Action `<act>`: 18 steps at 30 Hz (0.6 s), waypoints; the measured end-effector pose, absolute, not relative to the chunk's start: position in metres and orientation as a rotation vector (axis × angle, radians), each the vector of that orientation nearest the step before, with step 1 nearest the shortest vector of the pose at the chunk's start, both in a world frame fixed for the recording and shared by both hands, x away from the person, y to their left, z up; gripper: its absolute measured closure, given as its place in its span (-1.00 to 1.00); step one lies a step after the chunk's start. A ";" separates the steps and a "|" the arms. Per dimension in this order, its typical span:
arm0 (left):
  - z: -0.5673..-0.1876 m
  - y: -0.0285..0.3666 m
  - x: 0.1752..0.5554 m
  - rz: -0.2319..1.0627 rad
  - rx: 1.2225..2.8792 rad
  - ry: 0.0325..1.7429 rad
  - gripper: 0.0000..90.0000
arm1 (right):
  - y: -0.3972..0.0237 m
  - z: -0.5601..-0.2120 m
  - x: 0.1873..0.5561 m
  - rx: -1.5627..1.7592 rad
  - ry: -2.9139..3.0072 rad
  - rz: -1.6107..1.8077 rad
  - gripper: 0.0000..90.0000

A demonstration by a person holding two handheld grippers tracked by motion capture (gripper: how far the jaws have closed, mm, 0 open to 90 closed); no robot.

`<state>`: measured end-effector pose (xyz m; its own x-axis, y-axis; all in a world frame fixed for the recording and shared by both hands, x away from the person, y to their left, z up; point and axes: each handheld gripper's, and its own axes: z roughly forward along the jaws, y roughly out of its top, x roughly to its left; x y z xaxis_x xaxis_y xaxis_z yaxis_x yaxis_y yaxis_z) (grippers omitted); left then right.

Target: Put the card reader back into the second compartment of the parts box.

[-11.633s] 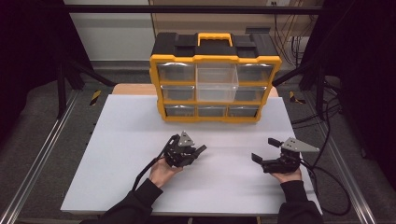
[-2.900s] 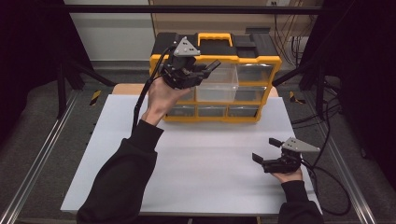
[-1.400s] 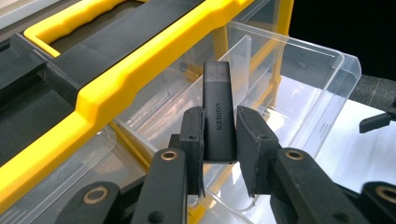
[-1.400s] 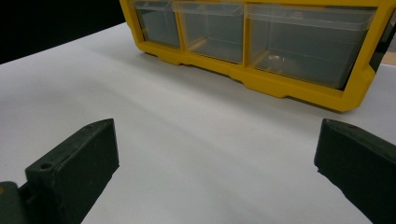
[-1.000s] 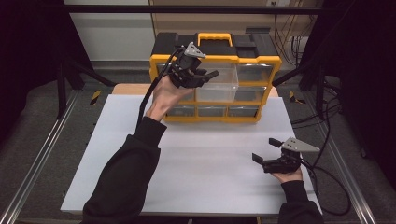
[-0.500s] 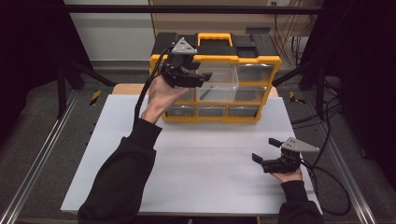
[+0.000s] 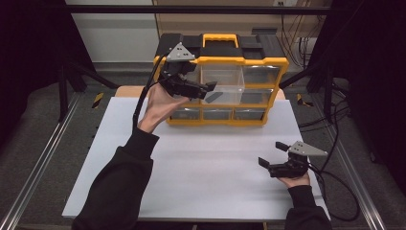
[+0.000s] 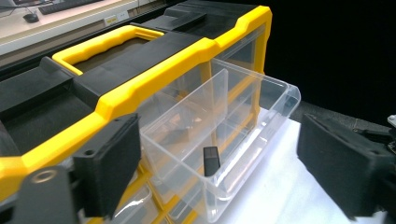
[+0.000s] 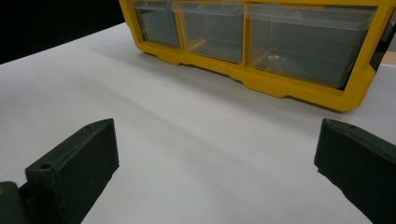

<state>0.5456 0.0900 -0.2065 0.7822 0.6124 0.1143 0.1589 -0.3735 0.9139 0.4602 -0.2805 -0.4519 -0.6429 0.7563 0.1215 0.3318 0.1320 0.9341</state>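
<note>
A yellow and black drawer organizer stands at the back of the white table. Its clear top middle drawer is pulled out. In the left gripper view the clear drawer holds a small black block near its front wall. My left gripper hangs raised in front of this drawer, open and empty; in its own view the left gripper has its jaws wide apart. My right gripper rests open near the table's right front, and the right gripper faces the organizer's bottom drawers.
Cables trail from both grippers, and more cables lie on the floor at the right. Metal rails run along both table sides. Closed clear drawers fill the organizer's lower rows.
The left hand rose from the table to the organizer's open drawer. In the last second its gripper shifted slightly down and back from the drawer. The right gripper has not moved.
</note>
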 end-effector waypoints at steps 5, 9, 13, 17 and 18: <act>-0.210 0.095 0.540 0.564 1.911 0.589 -0.88 | -0.280 -0.452 0.460 1.049 2.035 1.520 -0.99; -0.212 0.100 0.538 0.564 1.893 0.591 -0.95 | -0.280 -0.452 0.460 1.047 2.038 1.518 -1.00; -0.215 0.103 0.534 0.564 1.887 0.584 -0.99 | -0.280 -0.452 0.460 1.050 2.035 1.520 -0.99; -0.219 0.105 0.529 0.564 1.888 0.571 -1.00 | -0.280 -0.452 0.460 1.051 2.039 1.519 -1.00; -0.220 0.106 0.528 0.565 1.886 0.567 -1.00 | -0.280 -0.452 0.460 1.049 2.037 1.519 -0.99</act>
<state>0.5279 0.1059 -0.2199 0.7773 0.6165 0.1250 0.1268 -0.3482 0.9288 0.4604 -0.2805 -0.4520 -0.6435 0.7557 0.1220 0.3325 0.1323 0.9338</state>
